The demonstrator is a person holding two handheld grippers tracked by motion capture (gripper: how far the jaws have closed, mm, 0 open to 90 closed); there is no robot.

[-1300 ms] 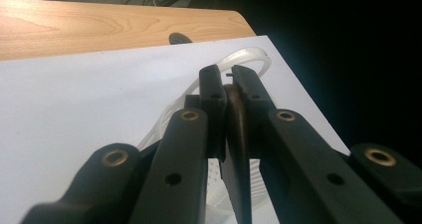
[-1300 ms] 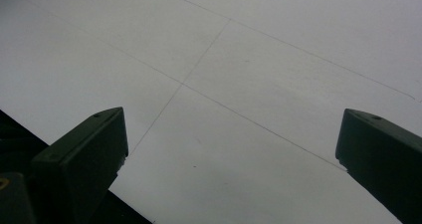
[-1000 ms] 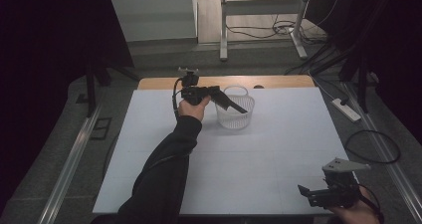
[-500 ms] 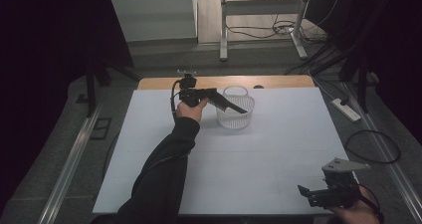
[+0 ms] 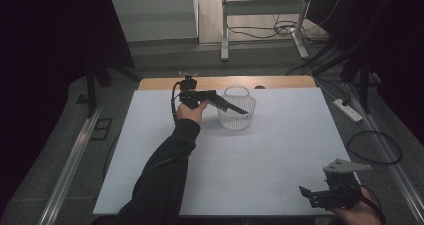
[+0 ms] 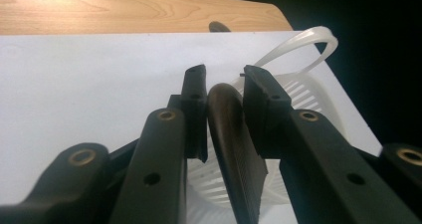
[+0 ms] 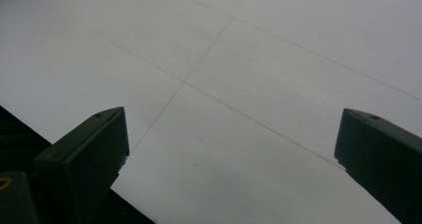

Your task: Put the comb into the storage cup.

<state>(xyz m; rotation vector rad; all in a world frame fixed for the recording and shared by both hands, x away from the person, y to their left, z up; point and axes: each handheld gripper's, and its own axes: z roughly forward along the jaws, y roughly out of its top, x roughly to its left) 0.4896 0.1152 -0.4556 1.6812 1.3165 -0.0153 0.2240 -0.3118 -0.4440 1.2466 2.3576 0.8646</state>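
White-topped counter (image 5: 260,155) is carrying a white slatted basket (image 5: 237,116) near its far edge, with a strip of bare wood behind it. Left hand-held gripper (image 5: 239,108) is reaching over the basket rim with a dark comb (image 6: 234,149) sitting between its jaws; jaws have just been opening, a sliver of gap is showing on the comb's left side, right side is too close to call. Right hand-held gripper (image 5: 306,192) is hovering at the counter's near right corner, jaws spread wide, gripping nothing
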